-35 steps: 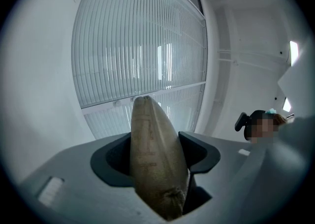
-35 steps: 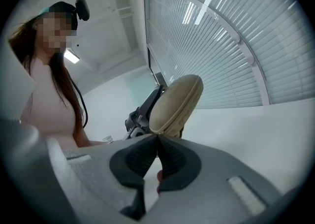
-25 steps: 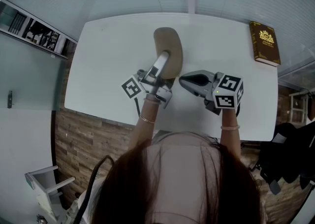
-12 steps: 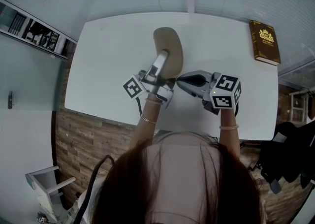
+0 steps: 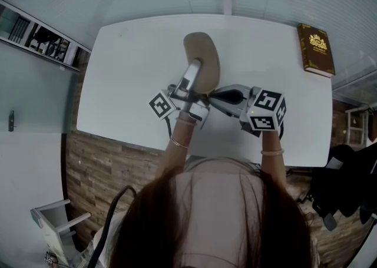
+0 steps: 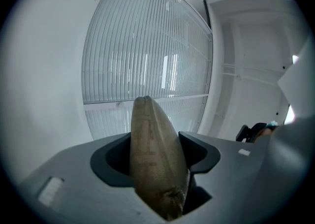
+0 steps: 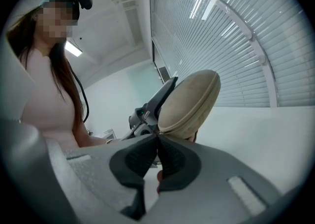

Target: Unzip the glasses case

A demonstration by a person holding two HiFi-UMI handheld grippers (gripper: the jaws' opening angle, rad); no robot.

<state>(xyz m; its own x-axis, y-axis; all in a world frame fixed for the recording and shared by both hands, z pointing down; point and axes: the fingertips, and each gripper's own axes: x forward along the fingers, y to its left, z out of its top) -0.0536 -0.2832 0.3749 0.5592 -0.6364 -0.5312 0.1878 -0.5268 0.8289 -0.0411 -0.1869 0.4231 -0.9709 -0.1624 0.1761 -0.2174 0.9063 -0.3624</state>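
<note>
The tan, oval fabric glasses case (image 5: 203, 55) is held tilted up over the middle of the white table (image 5: 129, 72). Its near end is clamped between the spread jaws of the left gripper (image 5: 196, 75). Coming in from the right, the right gripper (image 5: 213, 92) has its jaws pressed together right at the case's zip seam. They probably pinch the pull tab, though the tab is too small to make out. The seam looks closed, so the step in hand seems to be securing the pull. The next move calls for drawing the right gripper along the seam, following the case's curve, while the left holds firm. A brown hardback book with a gold crest (image 5: 317, 50) lies far right.
</note>
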